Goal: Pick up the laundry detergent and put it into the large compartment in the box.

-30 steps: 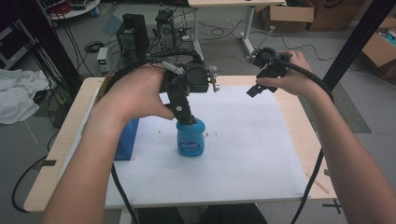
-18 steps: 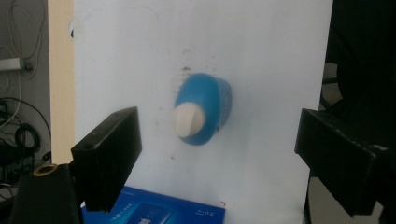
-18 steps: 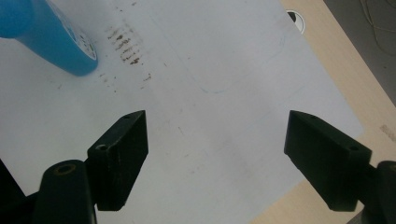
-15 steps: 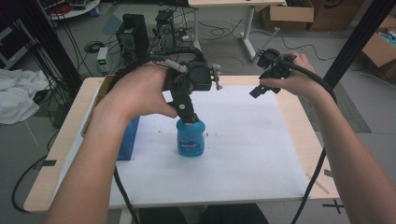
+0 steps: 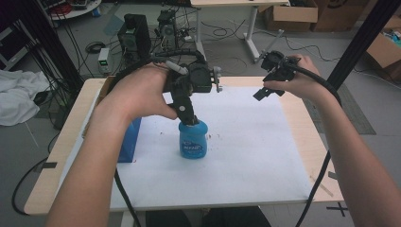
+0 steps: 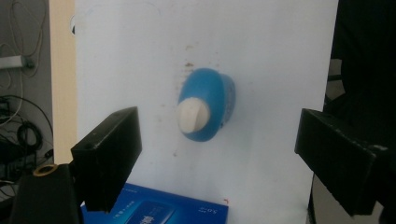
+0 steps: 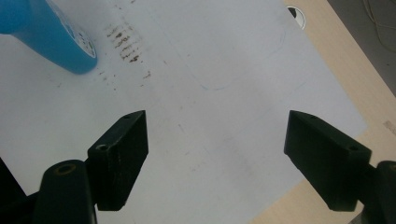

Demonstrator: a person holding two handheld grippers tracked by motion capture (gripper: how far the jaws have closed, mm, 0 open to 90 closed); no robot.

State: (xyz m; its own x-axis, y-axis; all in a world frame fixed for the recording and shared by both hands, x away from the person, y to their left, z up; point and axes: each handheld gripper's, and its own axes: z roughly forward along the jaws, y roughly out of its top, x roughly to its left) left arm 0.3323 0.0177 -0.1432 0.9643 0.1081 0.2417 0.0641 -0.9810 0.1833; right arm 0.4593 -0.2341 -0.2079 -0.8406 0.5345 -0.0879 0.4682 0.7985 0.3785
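A blue bottle [image 5: 193, 141] with a white cap stands upright on the white sheet [image 5: 246, 142] near the table's middle. My left gripper [image 5: 188, 115] hangs just above its top, jaws pointing down. In the left gripper view the bottle [image 6: 211, 100] sits below and between the wide-apart jaws, so the left gripper [image 6: 219, 142] is open and holds nothing. My right gripper [image 5: 261, 93] is held in the air over the sheet's back right. It is open and empty [image 7: 215, 149], with the bottle [image 7: 46, 32] far off at its upper left.
A flat blue box [image 5: 127, 142] lies on the sheet's left edge, close beside the bottle, and shows under the left jaw [image 6: 159, 211]. Brown smudges mark the sheet near the bottle. The wooden table edge [image 5: 307, 137] runs along the right. Equipment and cables stand behind the table.
The right gripper has drifted slightly up and to the right. The left gripper stays over the bottle with hardly any movement.
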